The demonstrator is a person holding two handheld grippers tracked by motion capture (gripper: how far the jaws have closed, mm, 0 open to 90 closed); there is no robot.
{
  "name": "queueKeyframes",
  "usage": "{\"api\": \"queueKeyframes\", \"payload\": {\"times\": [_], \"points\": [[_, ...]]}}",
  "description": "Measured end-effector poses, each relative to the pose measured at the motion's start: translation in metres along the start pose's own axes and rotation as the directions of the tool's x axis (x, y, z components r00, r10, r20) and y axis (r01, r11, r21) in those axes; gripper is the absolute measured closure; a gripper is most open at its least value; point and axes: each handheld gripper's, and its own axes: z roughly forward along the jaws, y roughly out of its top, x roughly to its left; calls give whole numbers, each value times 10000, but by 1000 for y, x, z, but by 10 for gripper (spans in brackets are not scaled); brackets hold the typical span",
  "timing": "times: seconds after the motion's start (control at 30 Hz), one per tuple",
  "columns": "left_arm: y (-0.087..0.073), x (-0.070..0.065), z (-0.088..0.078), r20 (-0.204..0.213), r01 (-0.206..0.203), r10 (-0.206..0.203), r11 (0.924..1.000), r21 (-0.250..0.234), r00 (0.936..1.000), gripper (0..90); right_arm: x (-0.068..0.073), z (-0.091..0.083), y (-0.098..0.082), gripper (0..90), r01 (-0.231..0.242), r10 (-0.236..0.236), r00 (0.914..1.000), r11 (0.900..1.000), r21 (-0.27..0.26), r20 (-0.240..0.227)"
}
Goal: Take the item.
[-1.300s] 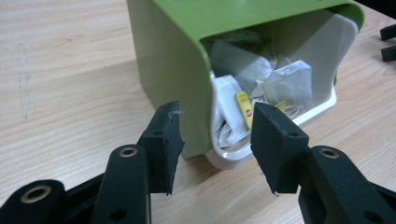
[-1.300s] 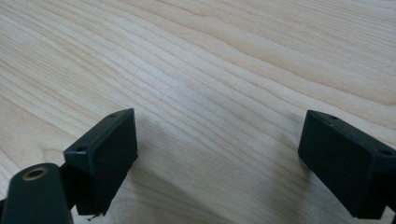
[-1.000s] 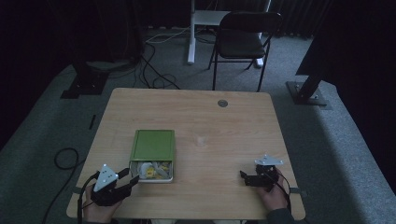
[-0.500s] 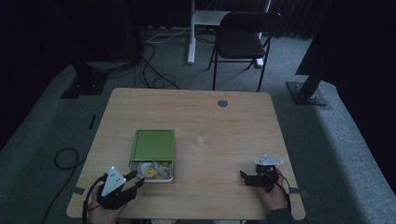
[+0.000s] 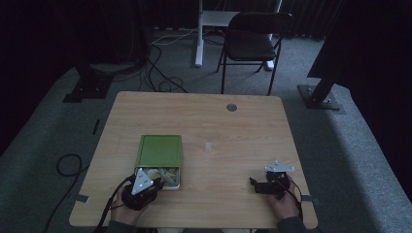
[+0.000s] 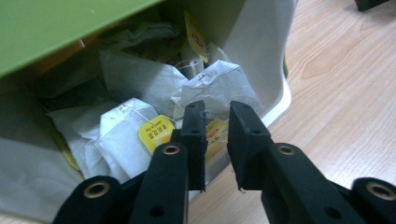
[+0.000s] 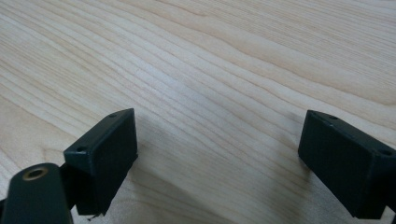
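Left claw [image 6: 216,128] is seen nearly pressed together, a narrow gap left between its matte black jaws, at the open end of a white box with a green sliding lid [image 6: 261,42], where crumpled white paper tea bags [image 6: 140,88] with yellow tags are heaped. Right claw [image 7: 217,161] is spread wide over the pale wood-grain surface [image 7: 210,56].

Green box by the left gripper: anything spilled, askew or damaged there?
Nothing stands out. The green box sits flat on the table with its green lid slid back, leaving the near end open. The tea bags lie jumbled but all inside. The left gripper reaches over the rim, jaws narrowly parted, gripping nothing.
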Motion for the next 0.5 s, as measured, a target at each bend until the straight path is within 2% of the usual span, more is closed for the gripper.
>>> {"api": "queueKeyframes", "payload": {"times": [0.23, 0.5], "points": [[2, 2, 7, 19, 82, -82, 9998, 208, 10000, 829, 0, 0, 0, 113, 5, -5, 10000, 10000, 2, 0], [0, -1, 4, 206, 162, -168, 9994, 307, 9996, 848, 0, 0, 0, 112, 1, -1, 10000, 10000, 0, -1]]}}
